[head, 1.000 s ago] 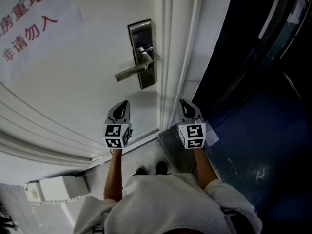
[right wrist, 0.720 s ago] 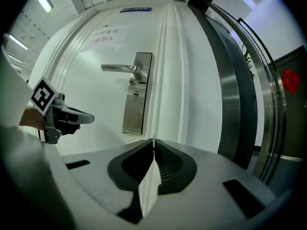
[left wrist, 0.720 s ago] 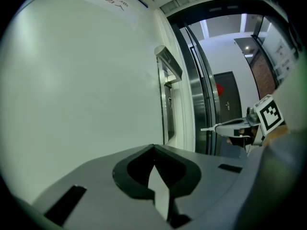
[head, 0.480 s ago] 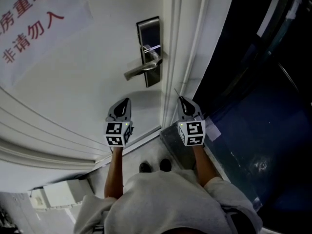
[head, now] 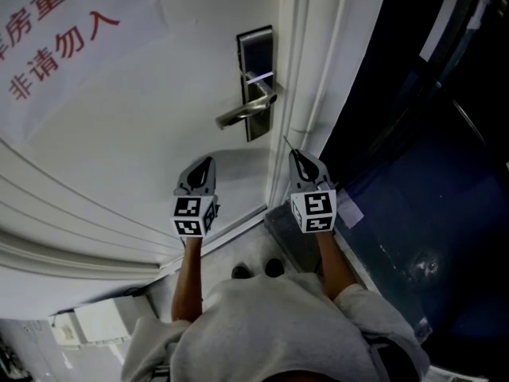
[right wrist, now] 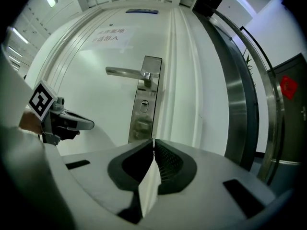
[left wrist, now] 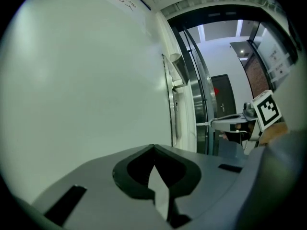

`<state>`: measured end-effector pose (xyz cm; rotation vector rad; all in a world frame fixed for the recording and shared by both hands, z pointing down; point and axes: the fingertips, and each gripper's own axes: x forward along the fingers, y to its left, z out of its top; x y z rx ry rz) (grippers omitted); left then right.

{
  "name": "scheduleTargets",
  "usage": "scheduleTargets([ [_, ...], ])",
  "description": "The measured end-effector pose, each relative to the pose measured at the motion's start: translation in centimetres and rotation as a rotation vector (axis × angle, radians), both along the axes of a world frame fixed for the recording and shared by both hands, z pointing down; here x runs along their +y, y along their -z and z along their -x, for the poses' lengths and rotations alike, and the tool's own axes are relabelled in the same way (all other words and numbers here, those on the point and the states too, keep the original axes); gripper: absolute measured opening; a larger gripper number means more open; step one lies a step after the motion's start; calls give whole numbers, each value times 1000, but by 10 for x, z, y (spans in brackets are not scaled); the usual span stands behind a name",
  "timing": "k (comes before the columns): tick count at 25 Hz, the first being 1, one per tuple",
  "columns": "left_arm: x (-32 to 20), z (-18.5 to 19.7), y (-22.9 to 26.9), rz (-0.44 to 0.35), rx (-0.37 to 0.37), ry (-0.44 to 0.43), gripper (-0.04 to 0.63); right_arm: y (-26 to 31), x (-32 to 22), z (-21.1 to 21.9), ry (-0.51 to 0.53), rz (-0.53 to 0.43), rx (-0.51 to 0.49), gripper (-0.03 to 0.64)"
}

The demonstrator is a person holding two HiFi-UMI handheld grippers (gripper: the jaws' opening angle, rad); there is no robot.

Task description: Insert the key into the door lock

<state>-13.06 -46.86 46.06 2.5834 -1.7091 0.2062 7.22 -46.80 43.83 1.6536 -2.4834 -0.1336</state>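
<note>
A steel lock plate (head: 257, 82) with a lever handle (head: 245, 115) sits on the white door (head: 143, 134). In the right gripper view the plate (right wrist: 144, 114) shows its keyhole (right wrist: 144, 104) under the handle (right wrist: 125, 72), straight ahead of the jaws. My right gripper (head: 294, 156) is below the plate by the door's edge, shut on a thin pale key (head: 287, 143) that pokes from its tip (right wrist: 153, 143). My left gripper (head: 206, 165) hangs level with it to the left, shut and empty, apart from the door. Each gripper shows in the other's view: the left gripper (right wrist: 90, 124), the right gripper (left wrist: 214, 123).
A paper notice with red characters (head: 60, 34) hangs on the door at upper left. The white door frame (head: 314, 78) runs beside the lock, with dark glass and steel framing (head: 429, 150) to its right. A white box (head: 99, 322) lies on the floor by the person's shoes (head: 256, 270).
Both grippers have edged up toward the door, the right one slightly more. The lock plate now sits further right in the head view.
</note>
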Motion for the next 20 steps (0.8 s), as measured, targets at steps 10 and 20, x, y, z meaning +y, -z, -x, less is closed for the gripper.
scheduleTargets([
  [10,13,30,7,-13,-5,80,17,21,-11,31,89,-49,14,29],
  [20,25,50,6,-13,-2,134,17,49,-12,48,151,-163,161,29],
])
